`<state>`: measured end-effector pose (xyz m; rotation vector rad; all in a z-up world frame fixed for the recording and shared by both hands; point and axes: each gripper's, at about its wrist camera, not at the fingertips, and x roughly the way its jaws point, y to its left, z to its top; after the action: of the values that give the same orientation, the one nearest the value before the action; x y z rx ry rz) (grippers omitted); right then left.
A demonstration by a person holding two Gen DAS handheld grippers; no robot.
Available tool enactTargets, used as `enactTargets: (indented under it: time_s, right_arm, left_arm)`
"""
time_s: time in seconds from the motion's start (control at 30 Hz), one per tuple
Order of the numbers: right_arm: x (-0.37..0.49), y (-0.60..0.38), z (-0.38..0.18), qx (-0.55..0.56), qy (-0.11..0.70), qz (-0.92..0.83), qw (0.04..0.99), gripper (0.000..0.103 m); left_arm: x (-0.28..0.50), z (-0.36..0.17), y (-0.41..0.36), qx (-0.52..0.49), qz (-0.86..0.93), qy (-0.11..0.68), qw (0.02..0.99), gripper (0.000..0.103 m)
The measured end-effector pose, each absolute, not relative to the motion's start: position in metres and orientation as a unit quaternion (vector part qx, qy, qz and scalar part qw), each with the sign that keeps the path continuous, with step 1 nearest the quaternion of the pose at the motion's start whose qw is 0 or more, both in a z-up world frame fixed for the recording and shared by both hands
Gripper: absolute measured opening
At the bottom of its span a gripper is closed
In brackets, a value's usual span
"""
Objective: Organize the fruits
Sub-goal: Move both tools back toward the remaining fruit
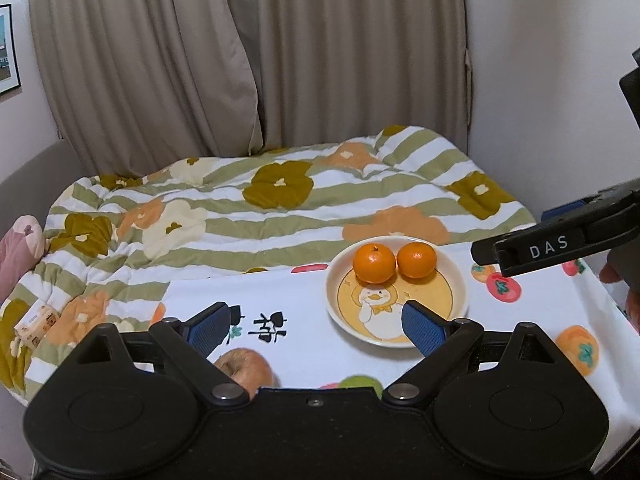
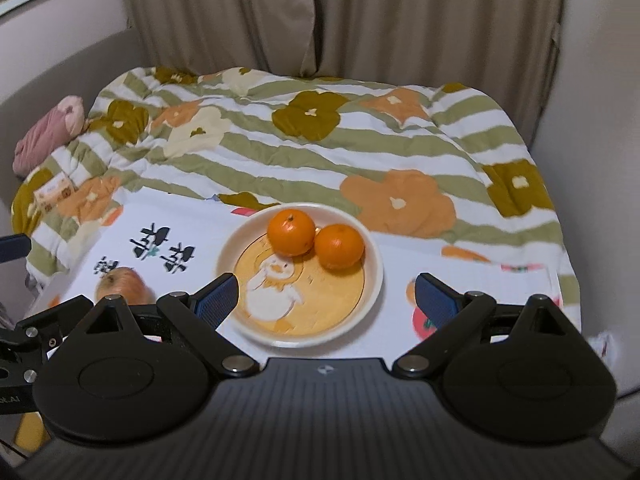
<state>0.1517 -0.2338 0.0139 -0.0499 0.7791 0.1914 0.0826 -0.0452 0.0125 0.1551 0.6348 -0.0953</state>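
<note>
Right wrist: 2 round oranges (image 2: pixel 316 238) (glossy) share plate (image 2: pixel 370 292).

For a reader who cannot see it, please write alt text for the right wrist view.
Two oranges sit touching at the far side of a cream duck-print plate on a white fruit-print cloth. The open right gripper hovers empty in front of it. An apple lies on the cloth to the left.

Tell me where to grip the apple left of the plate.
Take the apple across its round middle, coming from above with the left gripper, whose open jaws sit nearest. It lies alone on the cloth, its stem dimple tipped sideways, clear of the plate.
</note>
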Motion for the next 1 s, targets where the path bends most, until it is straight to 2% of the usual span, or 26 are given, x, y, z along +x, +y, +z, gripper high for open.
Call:
enactTargets:
  time_s: [0.47, 1.0]
  right_arm:
    - [0.063, -0.188, 0.017, 0.024, 0.383, 0.067, 0.921, 0.103]
    - [0.042, -0.131, -0.064, 0.028, 0.418, 0.063, 0.906, 0.103]
  left_arm:
    - [0.016, 0.014, 0.007, 0.062, -0.07, 0.303, 0.948, 0.097]
    - [0.022, -0.079, 0.059, 0.108, -0.076, 0.354, 0.926, 0.094]
